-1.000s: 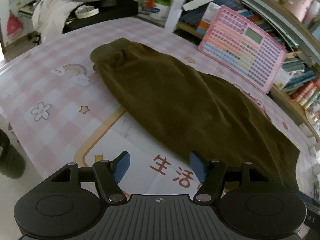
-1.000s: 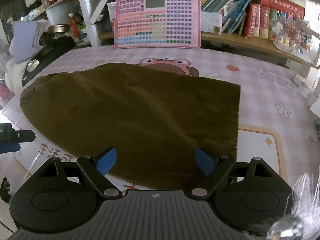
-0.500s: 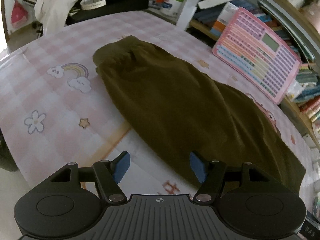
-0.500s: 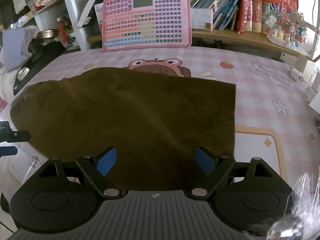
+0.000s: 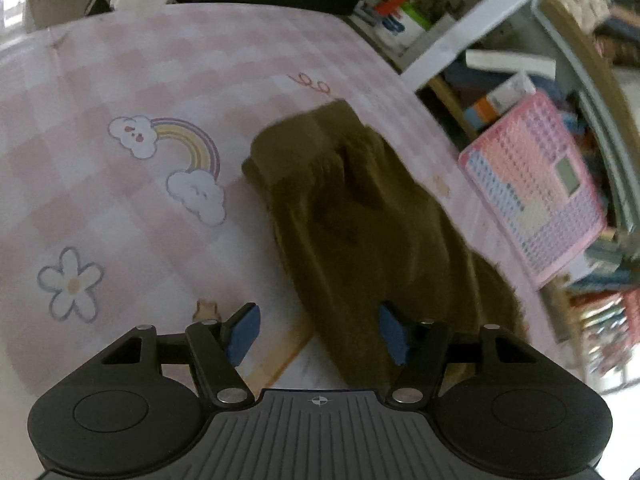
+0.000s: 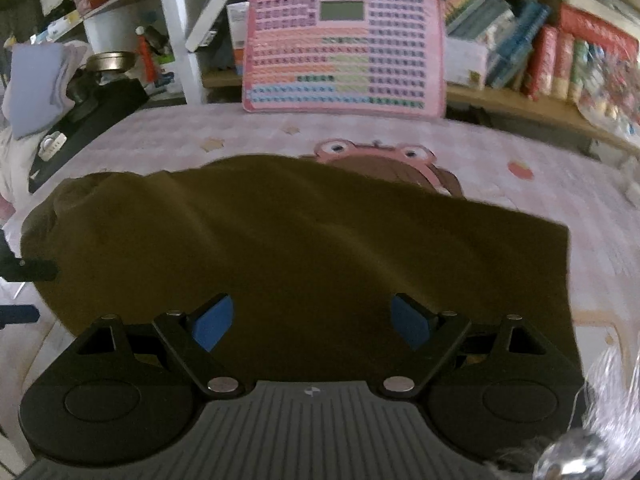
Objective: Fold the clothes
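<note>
Both views have swung toward the garment's (image 5: 360,232) narrow end; left hand-held gripper (image 5: 318,330) closing (nothing pinched), right hand-held gripper (image 6: 310,322) spread. A single-layer pinch risks a crooked fold.

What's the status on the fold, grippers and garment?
Left gripper jaws closing over the olive garment's near edge, nothing pinched. Right gripper open above the cloth. Garment flat on the pink checked mat, unfolded. Nothing in the way.

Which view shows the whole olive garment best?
The right wrist view: the garment spans the frame, its far and right edges visible. The left wrist view shows only its narrow gathered end, blurred and foreshortened.
</note>
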The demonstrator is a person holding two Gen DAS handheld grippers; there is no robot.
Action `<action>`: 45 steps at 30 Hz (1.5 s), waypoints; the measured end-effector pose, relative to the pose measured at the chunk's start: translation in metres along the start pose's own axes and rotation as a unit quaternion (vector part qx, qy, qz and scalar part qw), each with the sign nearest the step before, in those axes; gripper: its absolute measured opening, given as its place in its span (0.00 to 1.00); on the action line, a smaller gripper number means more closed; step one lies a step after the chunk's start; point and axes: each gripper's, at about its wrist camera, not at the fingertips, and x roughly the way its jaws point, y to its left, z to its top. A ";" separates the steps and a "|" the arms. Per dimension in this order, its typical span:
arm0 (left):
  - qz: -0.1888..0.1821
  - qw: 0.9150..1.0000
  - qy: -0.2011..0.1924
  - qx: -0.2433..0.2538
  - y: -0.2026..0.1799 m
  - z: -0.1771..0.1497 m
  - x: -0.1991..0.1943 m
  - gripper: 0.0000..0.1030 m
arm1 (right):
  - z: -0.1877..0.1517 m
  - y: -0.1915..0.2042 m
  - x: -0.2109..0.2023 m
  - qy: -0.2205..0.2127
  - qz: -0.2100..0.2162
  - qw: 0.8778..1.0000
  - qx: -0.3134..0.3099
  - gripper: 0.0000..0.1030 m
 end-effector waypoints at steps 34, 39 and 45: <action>-0.088 0.995 0.043 -0.034 0.014 0.036 0.023 0.61 | 0.017 0.098 0.049 0.023 -0.006 0.993 -0.112 0.85; -0.097 0.994 0.045 -0.040 0.017 0.037 0.022 0.61 | 0.034 0.099 0.049 -0.019 -0.032 0.993 -0.108 0.85; -0.103 0.993 0.049 -0.040 0.019 0.039 0.022 0.62 | 0.059 0.101 0.083 -0.020 -0.068 0.992 -0.105 0.85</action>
